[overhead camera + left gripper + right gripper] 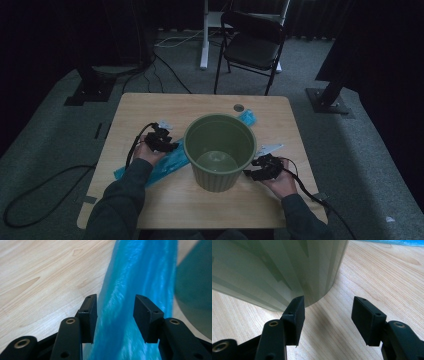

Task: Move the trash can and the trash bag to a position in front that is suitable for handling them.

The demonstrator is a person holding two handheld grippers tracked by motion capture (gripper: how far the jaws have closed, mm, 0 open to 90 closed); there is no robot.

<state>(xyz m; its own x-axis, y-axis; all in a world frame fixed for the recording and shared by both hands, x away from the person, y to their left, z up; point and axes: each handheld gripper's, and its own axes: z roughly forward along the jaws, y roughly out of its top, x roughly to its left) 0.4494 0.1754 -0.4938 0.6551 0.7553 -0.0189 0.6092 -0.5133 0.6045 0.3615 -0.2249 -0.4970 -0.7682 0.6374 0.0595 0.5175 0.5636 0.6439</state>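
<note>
Left gripper (115, 315): jaws spread wide, straddling the blue plastic bag (135, 302), nothing clamped yet. In the high view it sits (167, 145) over the bag's left stretch, just beside the green bin (220, 150).

Right gripper (328, 315): also spread wide, empty, down low at the bin's base on the right (255, 172); its left pad is just at the ribbed wall, touching or not I cannot tell.

The bag lies flat on the wooden table (150, 200), running under or behind the bin; its far end pokes out past the rim.

My read: the step is grabbing the bag. Drop the left jaws lower so both pads reach film, pinch a gathered fold rather than a flat sheet, and close fully before lifting. Use the right gripper to steady the bin so it doesn't drag or tip.
</note>
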